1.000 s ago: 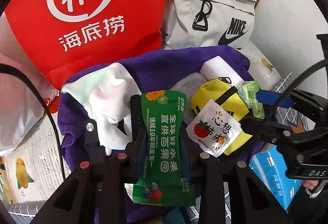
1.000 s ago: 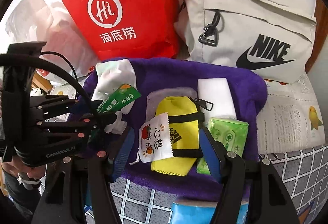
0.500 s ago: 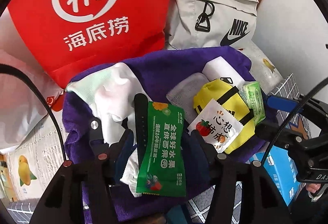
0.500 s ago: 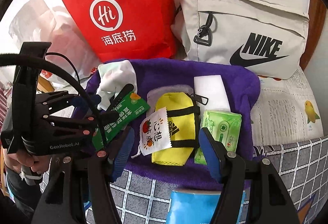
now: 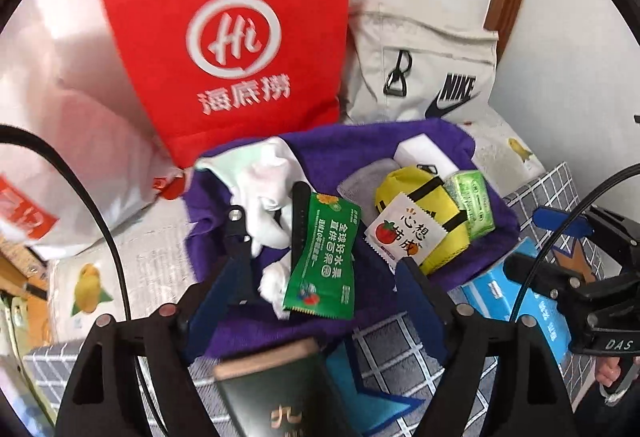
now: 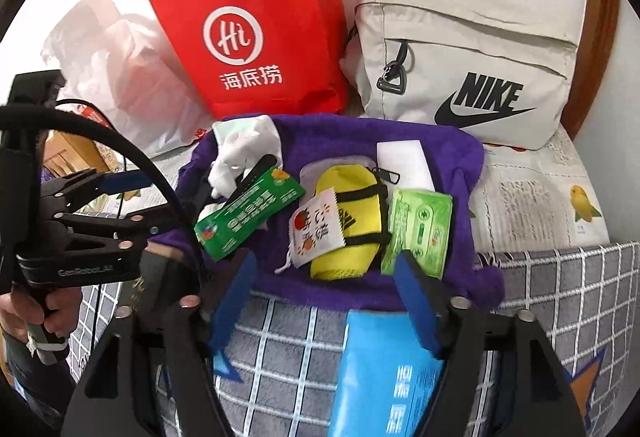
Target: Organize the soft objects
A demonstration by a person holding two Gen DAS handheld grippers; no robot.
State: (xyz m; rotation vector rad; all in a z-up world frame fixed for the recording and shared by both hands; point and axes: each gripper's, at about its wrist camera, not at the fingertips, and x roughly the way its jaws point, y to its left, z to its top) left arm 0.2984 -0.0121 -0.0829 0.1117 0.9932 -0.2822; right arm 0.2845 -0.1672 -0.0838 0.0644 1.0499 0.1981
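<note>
The green snack packet (image 5: 324, 257) lies on the purple towel (image 5: 352, 149), its upper end over a black strap (image 5: 300, 221) and the white cloth (image 5: 268, 193), w/ nothing pressing on it. To its right, on the same towel, sit the white sachet with a tomato print (image 5: 404, 235), leaning on the yellow pouch (image 5: 420, 193), then the green tissue pack (image 5: 474, 203) and a white block (image 5: 420, 153) behind.

My left gripper (image 5: 320, 277) has just been opening – the jaws stand wide apart, the packet is seen between them but not touched. My right gripper (image 6: 326, 277) has also just been opening – jaws wide, nothing between the pads; it hangs over the front edge of the towel, near the pouch and the tissue pack. A blue pack (image 6: 384, 377) lies on the checked blanket (image 6: 560, 297) just below it.

Behind the towel stand the red paper bag (image 6: 256, 37) & the beige Nike bag (image 6: 472, 65), side by side.
</note>
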